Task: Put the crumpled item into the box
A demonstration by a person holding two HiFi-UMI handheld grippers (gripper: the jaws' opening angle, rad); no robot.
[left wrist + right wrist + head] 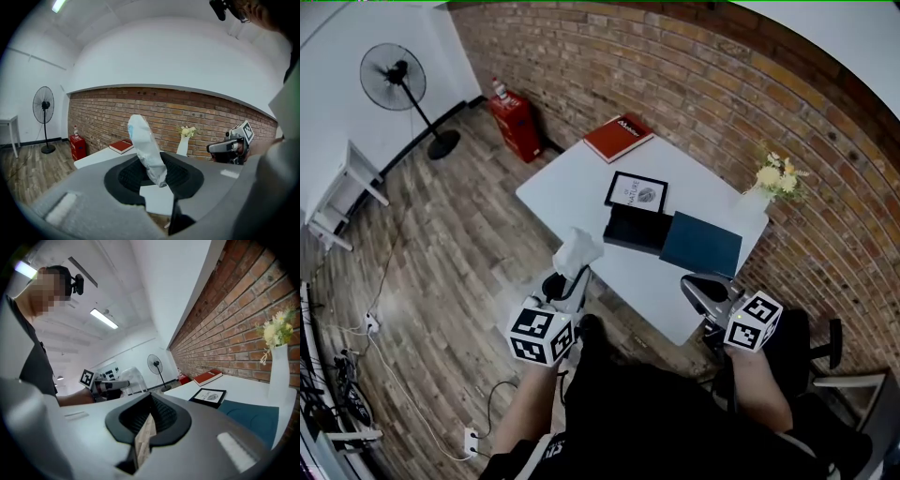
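A crumpled white item (577, 251) (146, 150) sticks up out of my left gripper (567, 281) (157, 180), which is shut on its lower end, just off the near edge of the white table (572, 187). On the table a flat black box (636, 230) lies between a black-framed white card (637, 191) and a teal panel (701, 244). My right gripper (708, 291) (149, 416) hovers by the table's near right corner, its jaws together at the tips with nothing between them. Each gripper shows in the other's view: the right gripper (225, 146), the left gripper (112, 384).
A red book (619, 137) lies at the table's far end and a white vase of flowers (769, 187) stands by the brick wall. A standing fan (398, 80) and a red cabinet (516, 125) are on the wooden floor to the left. A chair base (834, 347) is at right.
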